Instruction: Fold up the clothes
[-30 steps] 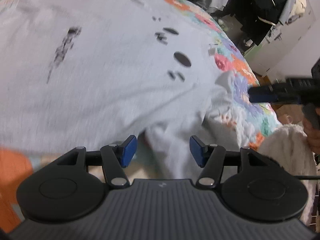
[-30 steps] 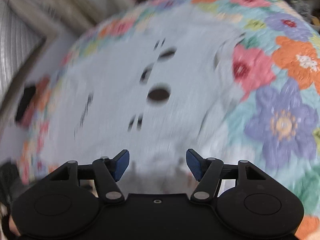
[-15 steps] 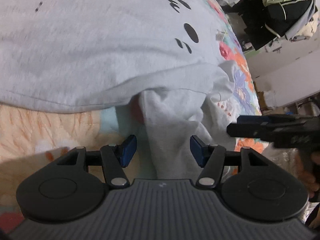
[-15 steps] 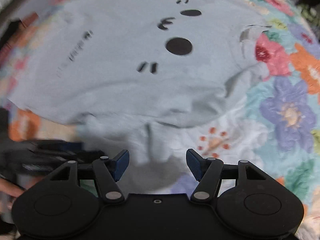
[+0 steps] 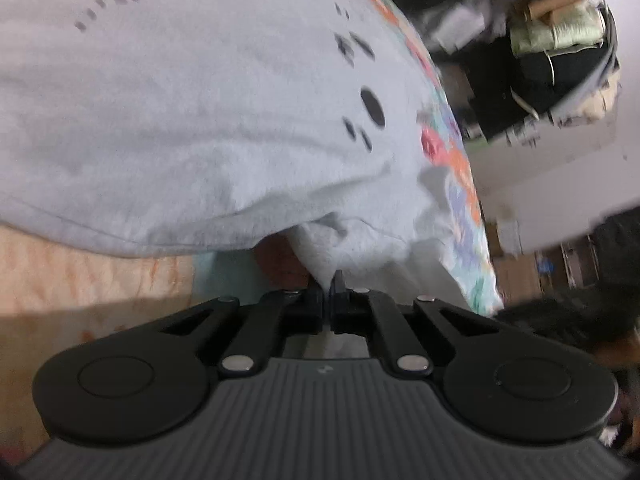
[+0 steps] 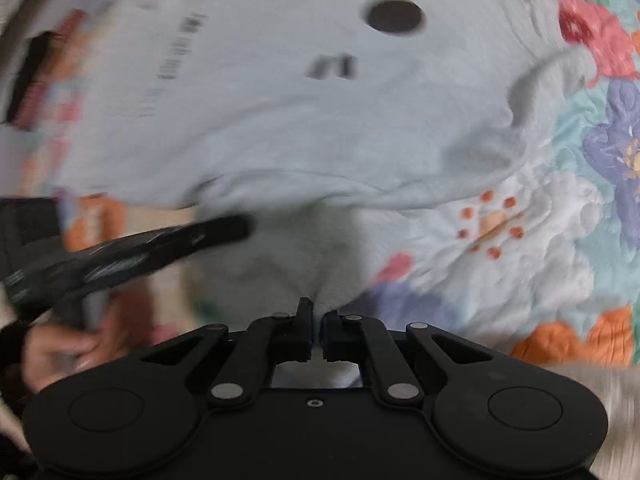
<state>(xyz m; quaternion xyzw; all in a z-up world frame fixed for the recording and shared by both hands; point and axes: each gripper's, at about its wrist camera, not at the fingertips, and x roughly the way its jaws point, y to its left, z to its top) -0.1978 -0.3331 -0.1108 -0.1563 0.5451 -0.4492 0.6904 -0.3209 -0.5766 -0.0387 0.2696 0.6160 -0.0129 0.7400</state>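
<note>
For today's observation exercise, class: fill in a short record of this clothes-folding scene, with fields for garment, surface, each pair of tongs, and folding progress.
garment: pale blue cotton shirt with black print, spread flat
surface: floral quilted bedspread
left tongs: just closed, pinching the shirt's near flap
right tongs: just closed, pinching the same flap
progress: edge gripped, no fold made yet

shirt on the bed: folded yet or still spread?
Mostly spread. The pale blue shirt lies flat on the floral quilt, print up; only its sleeve is pinched by the left gripper and right gripper.
</note>
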